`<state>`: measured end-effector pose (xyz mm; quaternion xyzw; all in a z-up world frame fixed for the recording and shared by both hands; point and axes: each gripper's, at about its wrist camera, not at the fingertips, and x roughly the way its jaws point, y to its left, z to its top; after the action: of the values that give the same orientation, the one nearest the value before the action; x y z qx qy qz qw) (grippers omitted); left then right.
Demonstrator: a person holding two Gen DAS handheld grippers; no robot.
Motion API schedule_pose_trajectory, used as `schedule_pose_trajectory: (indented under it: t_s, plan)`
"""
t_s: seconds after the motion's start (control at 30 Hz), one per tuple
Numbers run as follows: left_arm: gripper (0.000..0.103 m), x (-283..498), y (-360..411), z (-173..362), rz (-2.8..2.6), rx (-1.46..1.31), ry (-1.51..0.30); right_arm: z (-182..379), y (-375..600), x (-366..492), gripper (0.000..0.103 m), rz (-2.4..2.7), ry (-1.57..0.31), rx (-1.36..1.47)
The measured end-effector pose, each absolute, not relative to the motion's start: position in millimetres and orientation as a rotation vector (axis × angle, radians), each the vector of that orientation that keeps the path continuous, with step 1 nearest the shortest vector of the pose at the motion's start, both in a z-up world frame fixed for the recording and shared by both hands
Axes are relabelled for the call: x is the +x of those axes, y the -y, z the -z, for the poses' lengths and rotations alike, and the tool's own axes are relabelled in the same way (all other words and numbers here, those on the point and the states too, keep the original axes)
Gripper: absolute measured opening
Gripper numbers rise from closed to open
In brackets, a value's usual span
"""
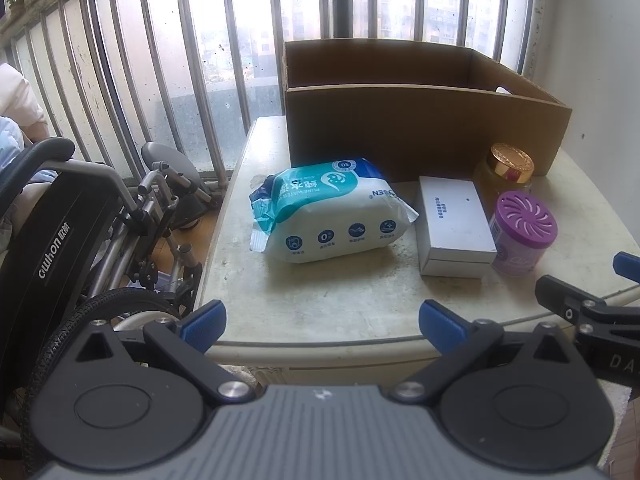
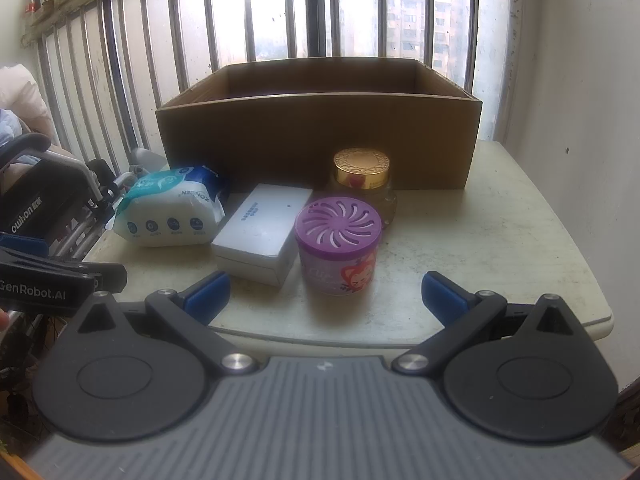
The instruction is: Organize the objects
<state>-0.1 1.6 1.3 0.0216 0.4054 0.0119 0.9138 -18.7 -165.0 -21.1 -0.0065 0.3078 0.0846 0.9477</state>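
Both our grippers hover wide and empty before the table.

We see the left gripper (image 1: pixel 322 326) and right gripper (image 2: pixel 326 294) spread wide, holding nothing. In front of the cardboard box (image 2: pixel 316 140) on the pale table (image 2: pixel 500 240) sit the wipes pack (image 1: pixel 328 212), white box (image 1: pixel 454 224), purple air freshener (image 2: pixel 338 246) and gold-lidded jar (image 2: pixel 362 174), the jar nearest the box.

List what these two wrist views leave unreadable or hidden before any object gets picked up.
- Floor of the cardboard box: hidden by its front wall in both views, so any contents are unknown.
- Gold-lidded jar: lower body hidden behind the purple air freshener in both views.
- White box: label print too small to read.
- Wheelchair: cut off by the left edge of the left wrist view.
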Motion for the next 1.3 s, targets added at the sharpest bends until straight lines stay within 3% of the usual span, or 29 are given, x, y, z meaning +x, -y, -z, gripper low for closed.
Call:
schedule_pose_trajectory:
  t_s: [0.83,1.3]
  plan:
    - [0.103,4,-3,2,-0.025,0.054,-0.838,23,167,-14,0.102,-0.176,-0.616,-0.009]
    - [0.103,25,27,0,0.121,0.119,-0.755,13,226,5,0.102,-0.268,-0.488,0.062]
